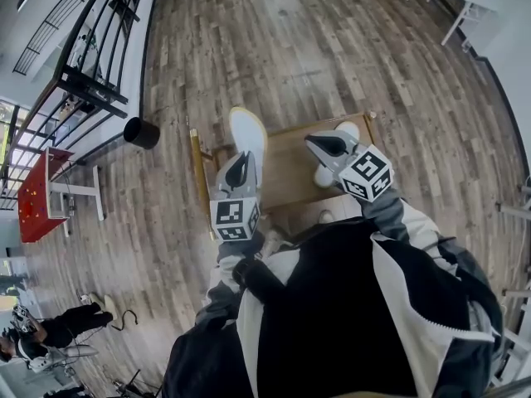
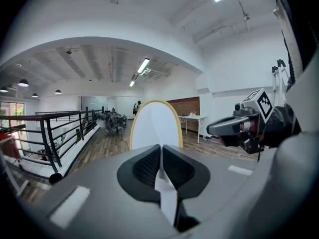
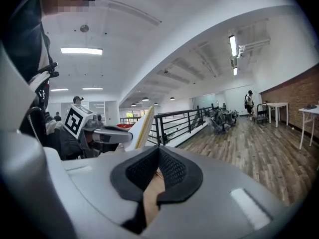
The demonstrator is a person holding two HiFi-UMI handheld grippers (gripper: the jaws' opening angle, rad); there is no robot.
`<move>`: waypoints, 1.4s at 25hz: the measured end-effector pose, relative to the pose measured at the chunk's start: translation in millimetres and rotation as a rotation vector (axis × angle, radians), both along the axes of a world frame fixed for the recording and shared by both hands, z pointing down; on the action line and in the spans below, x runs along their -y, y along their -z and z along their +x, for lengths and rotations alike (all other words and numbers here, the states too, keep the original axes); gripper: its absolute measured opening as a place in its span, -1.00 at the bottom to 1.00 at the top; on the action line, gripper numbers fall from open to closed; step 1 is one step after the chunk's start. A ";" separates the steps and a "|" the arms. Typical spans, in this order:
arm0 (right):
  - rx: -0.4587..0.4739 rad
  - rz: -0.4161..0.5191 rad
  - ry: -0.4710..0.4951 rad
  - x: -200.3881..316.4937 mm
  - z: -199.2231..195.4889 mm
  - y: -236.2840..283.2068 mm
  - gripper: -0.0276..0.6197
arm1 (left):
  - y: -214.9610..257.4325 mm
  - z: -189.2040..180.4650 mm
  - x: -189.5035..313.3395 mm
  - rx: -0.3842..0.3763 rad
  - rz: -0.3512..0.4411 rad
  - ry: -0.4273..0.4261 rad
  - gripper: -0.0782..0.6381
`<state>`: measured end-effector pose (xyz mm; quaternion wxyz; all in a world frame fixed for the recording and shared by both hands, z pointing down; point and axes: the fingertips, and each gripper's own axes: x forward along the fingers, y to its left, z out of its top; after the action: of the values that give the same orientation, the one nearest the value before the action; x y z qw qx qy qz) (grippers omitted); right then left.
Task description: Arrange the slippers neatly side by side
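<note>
A plank floor fills the head view, and the person's dark jacket hides its near part. A low wooden table is partly covered by both grippers. The left gripper is clamped on a white slipper, held upright above the table. The right gripper pinches a tan strip, seemingly the second slipper, mostly hidden beneath it
</note>
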<state>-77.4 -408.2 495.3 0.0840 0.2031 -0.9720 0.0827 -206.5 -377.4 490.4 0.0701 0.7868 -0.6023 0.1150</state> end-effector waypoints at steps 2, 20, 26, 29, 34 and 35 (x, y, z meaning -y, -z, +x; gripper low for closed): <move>0.001 0.001 0.000 0.8 0.8 0.7 -0.90 | -2.3 2.9 -0.1 -0.010 -0.008 -0.004 -0.71; 0.036 -0.012 -0.024 1.4 13.7 6.4 -0.90 | -80.6 -71.8 4.0 -0.034 -0.189 0.179 -0.71; 0.019 -0.012 -0.044 -0.8 19.5 4.2 -0.90 | -137.7 -98.1 -3.3 -0.080 -0.318 0.254 -0.71; 0.012 -0.016 -0.054 -0.1 23.4 1.1 -0.90 | -164.6 -106.6 -4.1 -0.100 -0.372 0.286 -0.71; -0.012 -0.020 -0.053 -4.6 22.5 -4.7 -0.90 | -206.3 -114.6 -7.9 -0.107 -0.461 0.318 -0.71; -0.016 -0.022 -0.050 -5.5 21.7 -5.8 -0.90 | -214.7 -115.7 -8.3 -0.091 -0.483 0.315 -0.71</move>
<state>-55.7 -402.7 501.1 0.0917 0.2269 -0.9650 0.0937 -322.2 -369.1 705.1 0.2993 0.6486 -0.6685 0.2071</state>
